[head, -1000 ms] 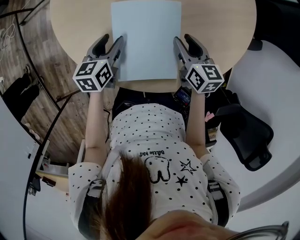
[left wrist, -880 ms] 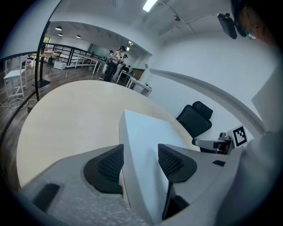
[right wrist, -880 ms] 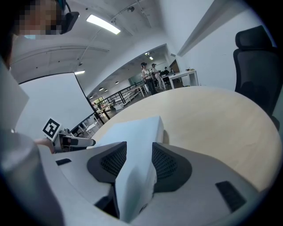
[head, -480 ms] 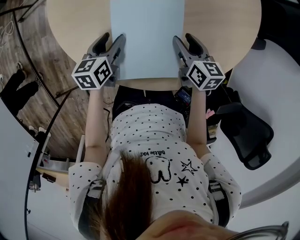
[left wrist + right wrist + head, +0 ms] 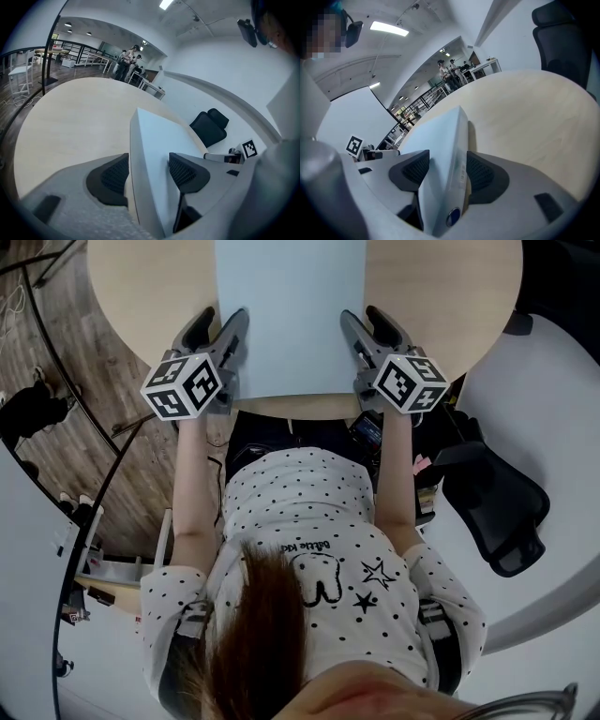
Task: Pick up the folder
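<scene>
**Gripper state.** The left gripper is standing open. Its jaws have just been widening, and the left edge of the folder is passing between the pads without being clamped. The right gripper is doing the same on the opposite edge: its jaws have just been opening, and its pads are flanking the edge just above a round fastener.

**Location.** In the head view the folder is lying flat at top centre on the round table. Its near edge is sitting close to the table rim, and one gripper is bracketing each lower corner.

**Handling.** The pale, smooth cover is probably going to be slippery. The folder is looking light but broad, so it may sag if held by one side. Closing both sets of pads on the side edges near the lower corners, then lifting both sides evenly, is the advised hold.
</scene>
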`<move>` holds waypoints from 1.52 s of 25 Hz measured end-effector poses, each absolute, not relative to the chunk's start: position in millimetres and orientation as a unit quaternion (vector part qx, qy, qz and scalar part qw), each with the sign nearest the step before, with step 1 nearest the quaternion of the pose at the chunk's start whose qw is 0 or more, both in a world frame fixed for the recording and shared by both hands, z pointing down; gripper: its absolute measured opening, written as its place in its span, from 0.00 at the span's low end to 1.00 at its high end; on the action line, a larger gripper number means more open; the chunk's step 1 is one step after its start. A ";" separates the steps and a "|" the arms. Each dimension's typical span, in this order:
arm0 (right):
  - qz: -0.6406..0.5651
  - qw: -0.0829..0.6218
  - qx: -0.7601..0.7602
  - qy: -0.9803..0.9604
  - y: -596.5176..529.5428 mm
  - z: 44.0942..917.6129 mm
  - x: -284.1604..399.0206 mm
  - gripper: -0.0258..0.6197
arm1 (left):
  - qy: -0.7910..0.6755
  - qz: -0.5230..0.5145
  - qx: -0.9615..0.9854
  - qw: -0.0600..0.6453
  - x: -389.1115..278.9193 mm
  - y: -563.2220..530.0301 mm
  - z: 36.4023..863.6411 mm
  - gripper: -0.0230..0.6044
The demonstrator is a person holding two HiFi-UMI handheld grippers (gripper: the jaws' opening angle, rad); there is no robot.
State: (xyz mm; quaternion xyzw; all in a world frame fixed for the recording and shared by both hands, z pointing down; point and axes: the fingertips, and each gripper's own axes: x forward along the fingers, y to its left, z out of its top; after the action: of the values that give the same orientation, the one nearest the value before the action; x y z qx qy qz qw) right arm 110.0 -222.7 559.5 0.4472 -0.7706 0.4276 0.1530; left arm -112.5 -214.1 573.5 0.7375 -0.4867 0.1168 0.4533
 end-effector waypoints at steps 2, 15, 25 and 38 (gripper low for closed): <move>0.433 0.150 0.440 -0.772 -222.1 559.4 108.6 0.43 | -0.482 0.114 0.737 0.460 -111.5 -214.5 573.3 0.46; 0.454 0.148 0.432 -0.765 -217.7 568.9 106.5 0.43 | -0.469 0.113 0.728 0.487 -94.0 -210.5 581.0 0.47; 0.446 0.138 0.430 -0.773 -215.7 569.6 106.8 0.43 | -0.464 0.120 0.733 0.482 -92.8 -208.9 581.7 0.47; 0.462 0.135 0.433 -0.762 -216.2 570.8 108.2 0.43 | -0.460 0.115 0.735 0.485 -91.1 -209.9 581.1 0.47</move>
State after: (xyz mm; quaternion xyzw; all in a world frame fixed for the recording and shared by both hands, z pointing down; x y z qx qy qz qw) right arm 108.2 -216.2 570.8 0.4331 -0.7617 0.4625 0.1355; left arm -91.1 -209.9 581.1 0.7347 -0.4598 0.1150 0.4854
